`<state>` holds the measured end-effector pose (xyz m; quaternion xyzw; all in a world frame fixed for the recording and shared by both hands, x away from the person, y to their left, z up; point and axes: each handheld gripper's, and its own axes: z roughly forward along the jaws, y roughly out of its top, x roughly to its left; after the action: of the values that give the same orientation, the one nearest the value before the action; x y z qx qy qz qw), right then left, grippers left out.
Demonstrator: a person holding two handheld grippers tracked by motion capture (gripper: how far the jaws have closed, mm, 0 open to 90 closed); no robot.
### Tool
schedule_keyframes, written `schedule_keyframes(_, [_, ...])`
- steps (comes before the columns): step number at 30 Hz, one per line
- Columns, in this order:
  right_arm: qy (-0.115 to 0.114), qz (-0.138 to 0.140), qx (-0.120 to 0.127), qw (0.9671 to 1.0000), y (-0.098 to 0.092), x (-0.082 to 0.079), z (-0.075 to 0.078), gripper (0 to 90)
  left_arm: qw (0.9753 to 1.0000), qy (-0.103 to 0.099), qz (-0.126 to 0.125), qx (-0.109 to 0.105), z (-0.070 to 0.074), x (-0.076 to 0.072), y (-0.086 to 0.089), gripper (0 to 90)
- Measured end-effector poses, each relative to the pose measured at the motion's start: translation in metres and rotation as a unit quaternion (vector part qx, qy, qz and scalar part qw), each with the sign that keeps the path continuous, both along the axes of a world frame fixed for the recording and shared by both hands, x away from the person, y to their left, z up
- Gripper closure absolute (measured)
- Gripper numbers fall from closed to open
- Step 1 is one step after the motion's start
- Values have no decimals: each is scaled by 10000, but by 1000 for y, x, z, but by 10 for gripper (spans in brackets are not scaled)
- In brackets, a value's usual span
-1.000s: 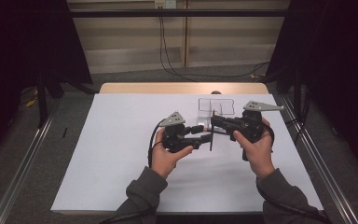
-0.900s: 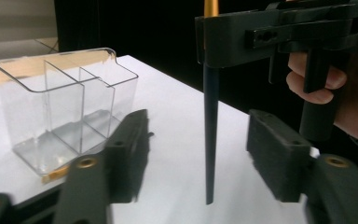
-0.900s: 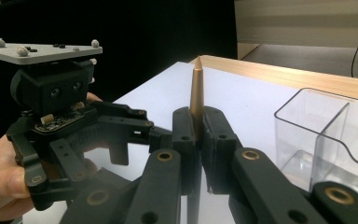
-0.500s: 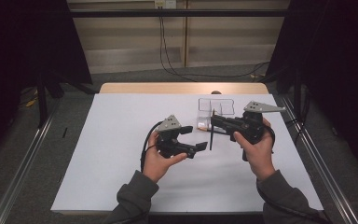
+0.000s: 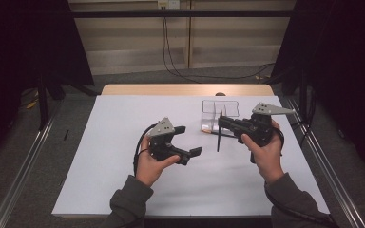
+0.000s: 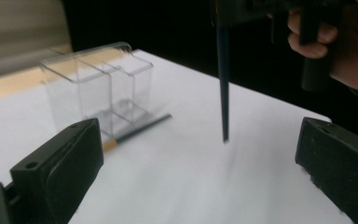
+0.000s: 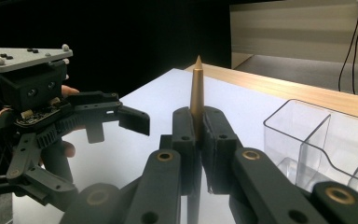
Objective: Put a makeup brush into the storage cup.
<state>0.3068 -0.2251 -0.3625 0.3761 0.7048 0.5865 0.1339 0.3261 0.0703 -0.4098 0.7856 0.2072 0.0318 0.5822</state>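
My right gripper (image 5: 221, 123) is shut on a thin dark pen (image 5: 218, 138) that hangs straight down, its lower tip just above the white table cover. In the right gripper view the pen's gold end (image 7: 197, 88) sticks up between the closed jaws. My left gripper (image 5: 187, 140) is held open to the left of the pen, apart from it, with nothing between its jaws. In the left gripper view the pen (image 6: 223, 88) hangs ahead between the wide jaws. A clear compartment box (image 5: 220, 114) stands just behind the right gripper. A second pen (image 5: 210, 132) lies flat against the box's front.
The white cover (image 5: 123, 180) spreads over the table, with a strip of bare wood (image 5: 185, 90) at the far edge. Metal rails (image 5: 24, 175) run along both sides. Cables (image 5: 171, 52) hang down the back wall.
My left gripper has drawn back to the left and toward the person, away from the pen, and its jaws have opened. The right gripper stays put with the pen.
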Motion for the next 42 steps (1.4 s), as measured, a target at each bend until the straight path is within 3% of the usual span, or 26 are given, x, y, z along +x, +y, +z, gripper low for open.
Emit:
schedule_keyframes(2, [1,-14,-6,10000,-2,-1,1,844,9999,-38,34,144,-2,0,4,0])
schedule_keyframes(5, [-49,-22,-19,10000,-4,-1,2,844,9999,79,11,125,-4,0,9,0])
schedule_keyframes(9, [-66,-31,-36,10000,-5,-2,4,844,9997,154,161,108,-3,0,21,0])
schedule_keyframes(18, [-115,-47,-44,9999,-6,-2,4,844,9994,-16,159,316,-2,-2,34,0])
schedule_keyframes(30, [-160,-31,-67,9998,-6,-2,7,843,9990,-37,225,374,-5,-6,58,1])
schedule_keyframes(42, [-170,-27,-112,9998,-7,-1,6,844,9984,-124,452,326,-1,-13,89,2])
